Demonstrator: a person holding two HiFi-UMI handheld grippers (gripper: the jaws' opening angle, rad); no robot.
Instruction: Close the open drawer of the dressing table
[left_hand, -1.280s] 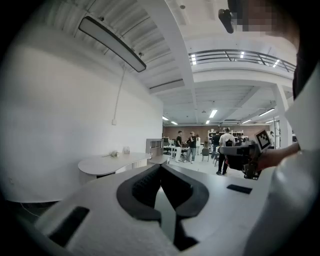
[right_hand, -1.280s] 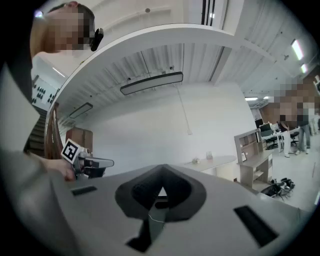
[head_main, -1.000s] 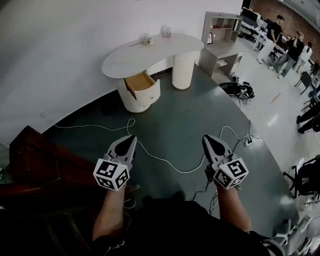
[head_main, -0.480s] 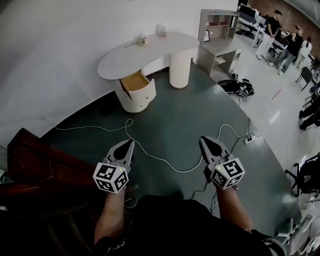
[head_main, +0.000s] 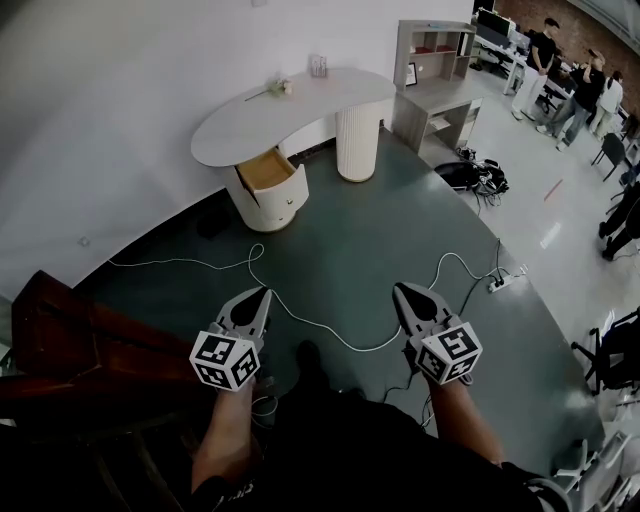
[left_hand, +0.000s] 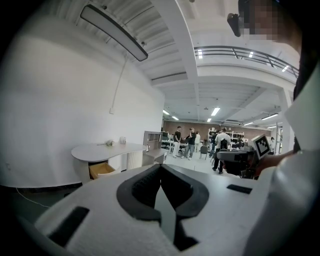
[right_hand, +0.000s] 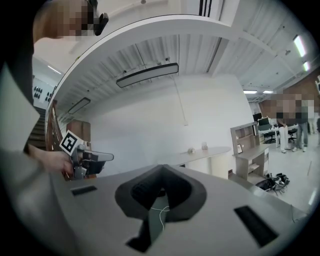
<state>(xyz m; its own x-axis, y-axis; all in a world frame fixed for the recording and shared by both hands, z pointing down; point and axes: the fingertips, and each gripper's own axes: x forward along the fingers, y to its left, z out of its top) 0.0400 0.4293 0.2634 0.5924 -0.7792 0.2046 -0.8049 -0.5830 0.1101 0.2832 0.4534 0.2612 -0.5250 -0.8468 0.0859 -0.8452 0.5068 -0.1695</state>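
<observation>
The white kidney-shaped dressing table (head_main: 300, 105) stands against the curved wall at the far side of the floor. Its wood-lined drawer (head_main: 268, 170) is pulled out of the round left pedestal. Both grippers hang far short of it, above the dark green floor. My left gripper (head_main: 263, 293) is shut with nothing in it, and so is my right gripper (head_main: 399, 288). The left gripper view shows the table (left_hand: 107, 148) and the open drawer (left_hand: 101, 170) past the closed left gripper (left_hand: 160, 167). The right gripper view shows the table (right_hand: 205, 152) in the distance beyond the closed right gripper (right_hand: 161, 167).
A white cable (head_main: 300, 312) trails across the floor between me and the table, with a power strip (head_main: 497, 283) at the right. A grey shelf desk (head_main: 440, 90) stands right of the table, a black bag (head_main: 470, 178) before it. A dark wooden stair rail (head_main: 80, 340) is at the left. People (head_main: 560, 60) stand far right.
Both grippers have sunk a little in the head view. The dressing table has shifted left and up in the picture. A dark shoe now shows between the grippers.
</observation>
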